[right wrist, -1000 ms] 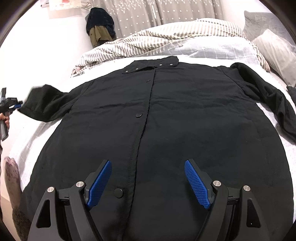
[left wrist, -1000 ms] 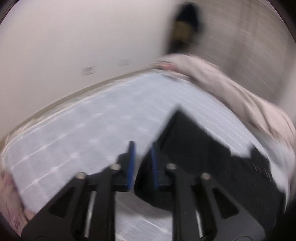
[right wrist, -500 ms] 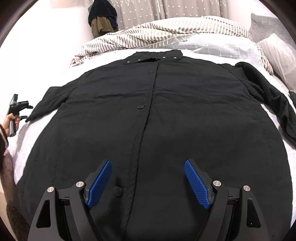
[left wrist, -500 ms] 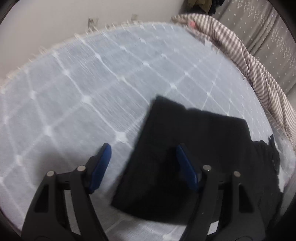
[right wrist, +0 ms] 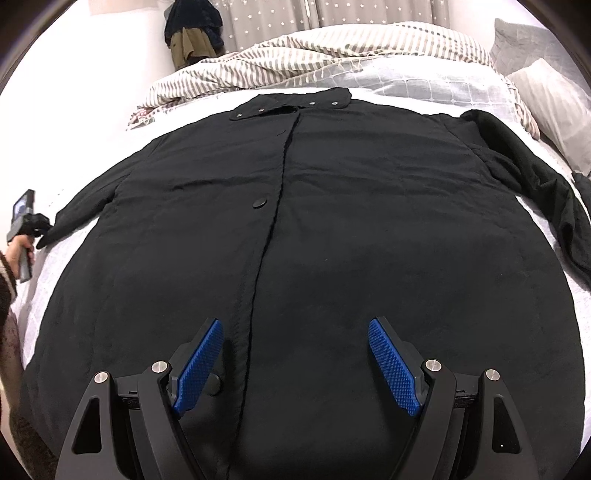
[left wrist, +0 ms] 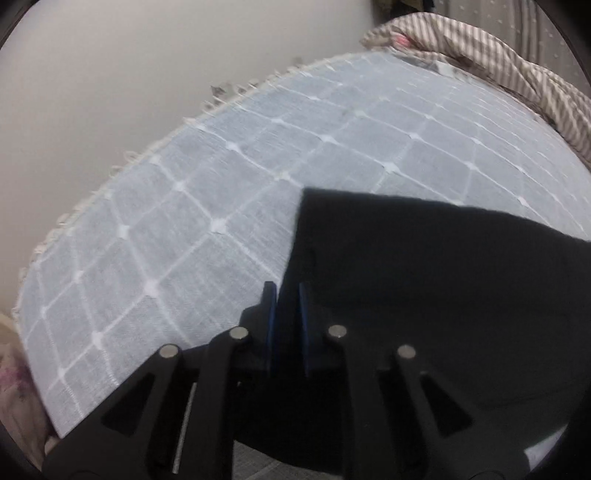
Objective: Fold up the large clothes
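Coat (right wrist: 332, 229), black and buttoned down the front, lies spread flat on the bed (left wrist: 229, 192), its collar toward the striped duvet (right wrist: 317, 55) bunched at the far end and its hem nearest the right wrist camera. One sleeve (left wrist: 424, 266) stretches out to the left over the pale blue checked bedspread, near the fringed edge of the bed; the other sleeve (right wrist: 535, 177) runs off to the right, creased and partly folded, toward the grey pillows (right wrist: 546, 77).

The left hand-held gripper (left wrist: 284, 299) is down at the cuff end of the left sleeve. Its jaws have just been closing, and the blue pads (left wrist: 271, 317) now stand only a narrow gap apart with the sleeve's edge between them; they appear to pinch the cloth, though the dark fabric and blur make the contact hard to confirm. In the right wrist view the same gripper shows small at the left edge, held in a hand (right wrist: 20, 251) with a dark sleeve cuff, right at the tip of the coat sleeve.

The right hand-held gripper (right wrist: 295, 354) hangs over the lower front of the coat, released, its blue pads spread wide on either side of the button placket and gripping nothing. A dark garment (right wrist: 194, 33) hangs against the starred curtain behind the bed.
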Demonstrator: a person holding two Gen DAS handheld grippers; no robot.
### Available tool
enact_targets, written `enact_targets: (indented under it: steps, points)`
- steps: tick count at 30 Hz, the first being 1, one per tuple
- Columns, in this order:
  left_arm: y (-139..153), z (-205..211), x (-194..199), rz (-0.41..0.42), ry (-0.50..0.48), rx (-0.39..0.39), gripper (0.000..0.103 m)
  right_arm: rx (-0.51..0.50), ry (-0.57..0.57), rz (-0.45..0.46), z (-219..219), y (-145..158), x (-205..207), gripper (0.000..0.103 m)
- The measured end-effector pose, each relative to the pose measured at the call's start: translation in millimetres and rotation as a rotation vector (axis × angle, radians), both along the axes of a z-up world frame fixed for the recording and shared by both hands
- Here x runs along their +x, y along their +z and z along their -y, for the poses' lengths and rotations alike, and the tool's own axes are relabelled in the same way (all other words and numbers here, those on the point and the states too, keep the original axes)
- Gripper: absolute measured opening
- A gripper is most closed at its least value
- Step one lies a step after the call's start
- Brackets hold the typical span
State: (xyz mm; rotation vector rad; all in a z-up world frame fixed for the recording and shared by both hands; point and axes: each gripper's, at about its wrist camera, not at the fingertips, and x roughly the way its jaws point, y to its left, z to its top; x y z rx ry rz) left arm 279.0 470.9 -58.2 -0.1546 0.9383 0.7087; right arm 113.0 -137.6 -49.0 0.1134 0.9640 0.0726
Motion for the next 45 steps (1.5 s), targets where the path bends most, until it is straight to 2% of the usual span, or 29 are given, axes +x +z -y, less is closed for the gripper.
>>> enact_targets:
  steps: [2, 3, 5, 7, 9, 10, 12, 13, 14, 16, 19, 21, 25, 27, 29, 34, 40, 45]
  points:
    - [17.9, 8.3, -9.4, 0.058, 0.055, 0.044, 0.023, -0.008, 0.008, 0.016, 1.2, 4.0, -3.0, 0.082]
    - [27.3, 14.6, -14.6, 0.098, 0.051, 0.058, 0.030, -0.013, 0.009, 0.024, 2.5, 6.2, -3.9, 0.082]
    - [44.7, 28.6, -19.8, 0.190, -0.022, 0.056, 0.037, -0.014, 0.004, 0.031, 5.7, 8.0, -3.3, 0.082]
    - [55.1, 46.9, -19.9, 0.231, -0.123, 0.072, 0.041, -0.001, -0.006, 0.025, 9.0, 6.8, -1.3, 0.082]
    - [55.8, 62.4, -20.1, 0.223, -0.212, 0.071, 0.065, 0.018, -0.013, 0.017, 9.9, 4.9, 0.2, 0.082]
    - [48.9, 63.8, -16.3, 0.206, -0.238, 0.041, 0.066, 0.028, -0.011, 0.014, 10.0, 4.0, 0.4, 0.082]
    - [25.4, 59.7, -5.7, 0.116, -0.245, -0.009, 0.066, 0.028, -0.008, 0.011, 9.9, 3.6, -0.9, 0.082]
    - [1.9, 55.7, 1.6, -0.006, -0.218, -0.044, 0.067, 0.021, -0.007, 0.010, 10.1, 4.3, -2.1, 0.082]
    - [-9.0, 55.4, 2.3, -0.038, -0.221, -0.066, 0.067, 0.008, -0.008, 0.012, 11.0, 5.6, -3.0, 0.082]
    - [-5.5, 60.1, -8.4, 0.010, -0.224, -0.033, 0.067, -0.028, -0.034, 0.022, 17.7, 11.9, -5.6, 0.082]
    - [9.0, 69.2, -20.6, 0.024, -0.220, -0.063, 0.068, -0.054, -0.095, 0.053, 40.9, 27.2, -10.5, 0.082]
    - [22.7, 79.3, -32.6, 0.058, -0.246, -0.102, 0.081, -0.059, -0.157, 0.074, 63.3, 37.3, -13.4, 0.082]
    - [41.5, 107.3, -44.6, 0.093, -0.316, -0.152, 0.087, -0.040, -0.272, 0.095, 109.2, 52.1, -20.2, 0.082]
    - [51.4, 126.5, -51.6, 0.104, -0.354, -0.182, 0.094, -0.043, -0.316, 0.109, 128.9, 58.0, -24.5, 0.082]
    - [62.1, 153.3, -57.4, 0.121, -0.405, -0.227, 0.096, -0.052, -0.352, 0.118, 146.7, 61.7, -27.9, 0.082]
    - [80.7, 207.5, -69.2, 0.130, -0.512, -0.290, 0.099, -0.079, -0.407, 0.110, 182.8, 61.8, -31.7, 0.082]
    - [94.2, 287.4, -92.0, 0.135, -0.656, -0.337, 0.101, -0.094, -0.409, 0.082, 208.2, 50.8, -32.1, 0.082]
    - [91.8, 340.1, -113.5, 0.150, -0.753, -0.392, 0.102, -0.097, -0.416, 0.068, 230.1, 36.7, -19.9, 0.082]
